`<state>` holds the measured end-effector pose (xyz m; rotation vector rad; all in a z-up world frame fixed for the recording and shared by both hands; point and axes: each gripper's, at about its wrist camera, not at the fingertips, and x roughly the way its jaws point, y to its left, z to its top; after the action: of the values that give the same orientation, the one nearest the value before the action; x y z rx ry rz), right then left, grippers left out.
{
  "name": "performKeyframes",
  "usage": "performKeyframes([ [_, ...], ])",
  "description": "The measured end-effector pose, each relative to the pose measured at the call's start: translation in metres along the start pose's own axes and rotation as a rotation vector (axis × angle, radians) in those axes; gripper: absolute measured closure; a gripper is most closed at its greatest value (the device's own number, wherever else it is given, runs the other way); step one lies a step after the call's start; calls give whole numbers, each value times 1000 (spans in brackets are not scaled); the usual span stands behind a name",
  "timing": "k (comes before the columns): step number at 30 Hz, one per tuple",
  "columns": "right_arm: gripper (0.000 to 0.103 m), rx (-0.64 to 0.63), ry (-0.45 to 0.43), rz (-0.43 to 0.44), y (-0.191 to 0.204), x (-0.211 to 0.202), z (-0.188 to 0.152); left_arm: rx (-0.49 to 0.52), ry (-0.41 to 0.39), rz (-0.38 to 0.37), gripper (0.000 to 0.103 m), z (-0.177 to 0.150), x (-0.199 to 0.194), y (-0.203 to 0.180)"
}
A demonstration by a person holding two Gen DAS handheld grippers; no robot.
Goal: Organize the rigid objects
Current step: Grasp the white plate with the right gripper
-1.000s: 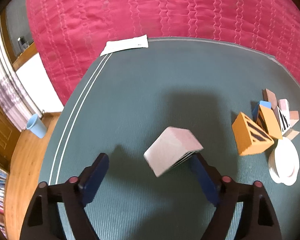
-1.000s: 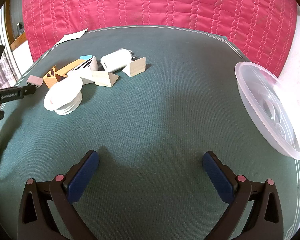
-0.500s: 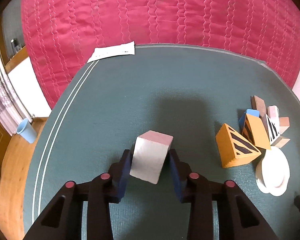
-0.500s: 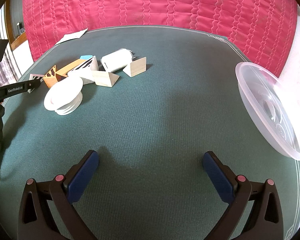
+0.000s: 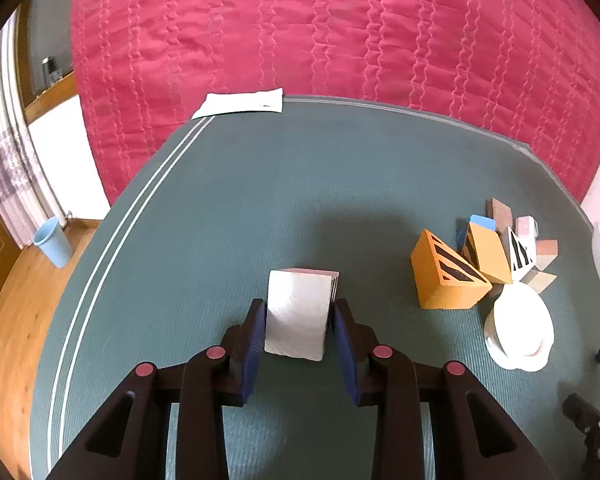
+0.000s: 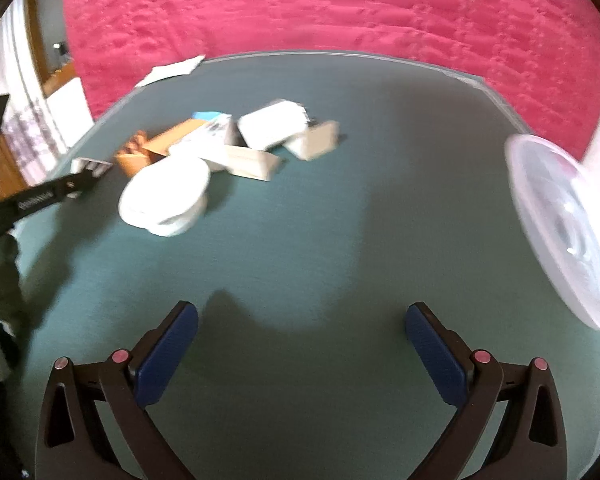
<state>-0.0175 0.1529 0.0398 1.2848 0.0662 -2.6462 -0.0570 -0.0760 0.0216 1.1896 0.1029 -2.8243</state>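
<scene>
A white block (image 5: 300,296) with a pinkish top and a striped side sits on the green mat (image 5: 260,200) between my left gripper's (image 5: 299,310) blue pads. The jaws are closing and both pads touch its sides. To its right lies a pile of blocks: an orange wedge with black stripes (image 5: 446,276), a second orange wedge (image 5: 486,256) and smaller pieces, beside a white dish (image 5: 518,330). In the blurred right wrist view my right gripper (image 6: 301,309) stands open over bare mat, with the pile (image 6: 236,144) and the white dish (image 6: 166,196) far left.
A clear plastic container (image 6: 560,220) rests at the mat's right edge. A red quilt (image 5: 340,32) lies beyond the mat, with a white paper (image 5: 240,104) on the border. A blue cup (image 5: 54,242) stands on the wooden floor at left.
My left jaws went from wide open to closed on the white block, which turned square between the pads. The right wrist view has shifted a little and is blurred now.
</scene>
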Motion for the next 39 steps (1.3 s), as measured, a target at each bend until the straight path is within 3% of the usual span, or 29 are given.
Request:
performKeyframes([
  [8,1,-8,-15,148,30,8,26,-44,-34,27,68,-6,-7,8],
  [13,3,-36,-33,193,48,14,43,-48,-38,28,68,-7,-7,11],
  [24,11,-101,-23,184,69,33,61,-57,-39,20,68,-8,-7,12],
  [32,36,-132,-20,168,73,41,61,-56,-38,23,69,-8,-7,9],
  [39,36,-145,-28,169,74,38,53,-52,-37,21,69,-9,-8,8],
])
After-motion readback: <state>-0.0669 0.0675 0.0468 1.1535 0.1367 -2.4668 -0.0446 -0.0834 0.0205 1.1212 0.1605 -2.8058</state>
